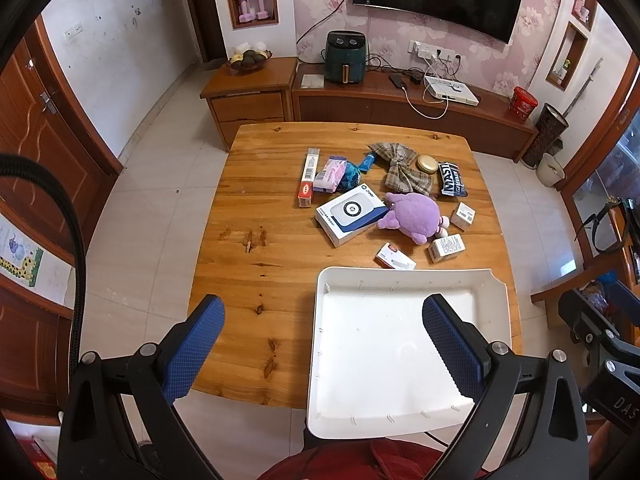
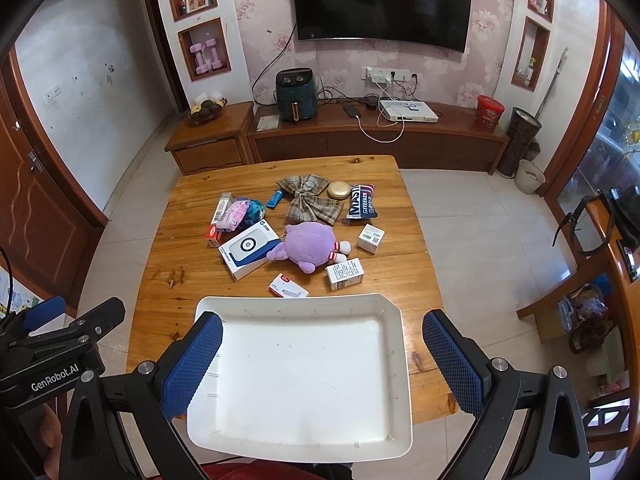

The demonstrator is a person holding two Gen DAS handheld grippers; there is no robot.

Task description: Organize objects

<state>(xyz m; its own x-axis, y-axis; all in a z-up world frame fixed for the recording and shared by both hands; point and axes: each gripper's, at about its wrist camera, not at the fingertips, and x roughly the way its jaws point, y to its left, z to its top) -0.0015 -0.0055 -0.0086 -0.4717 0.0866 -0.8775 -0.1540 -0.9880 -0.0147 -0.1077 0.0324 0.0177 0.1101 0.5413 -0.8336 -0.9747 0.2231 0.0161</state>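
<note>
A white tray (image 1: 400, 276) (image 2: 300, 302) lies empty at the near edge of the wooden table (image 1: 264, 200) (image 2: 176, 256). Beyond it lie a purple plush toy (image 1: 416, 214) (image 2: 310, 242), a white and blue box (image 1: 350, 212) (image 2: 248, 250), a plaid bow (image 1: 404, 170) (image 2: 312, 196), a gold tin (image 1: 427, 164) (image 2: 341, 191), a dark snack packet (image 1: 452, 179) (image 2: 362, 202), a toothpaste box (image 1: 308, 176) (image 2: 218, 216) and small cartons (image 1: 446, 247) (image 2: 345, 274). My left gripper (image 1: 324, 344) is open above the near table edge. My right gripper (image 2: 322, 360) is open above the tray. Both are empty.
A low wooden TV cabinet (image 1: 400, 108) (image 2: 372, 140) with an air fryer (image 1: 346, 56) (image 2: 296, 94) stands behind the table. A tiled floor (image 1: 152, 208) surrounds the table. A wooden chair (image 2: 560, 296) stands to the right.
</note>
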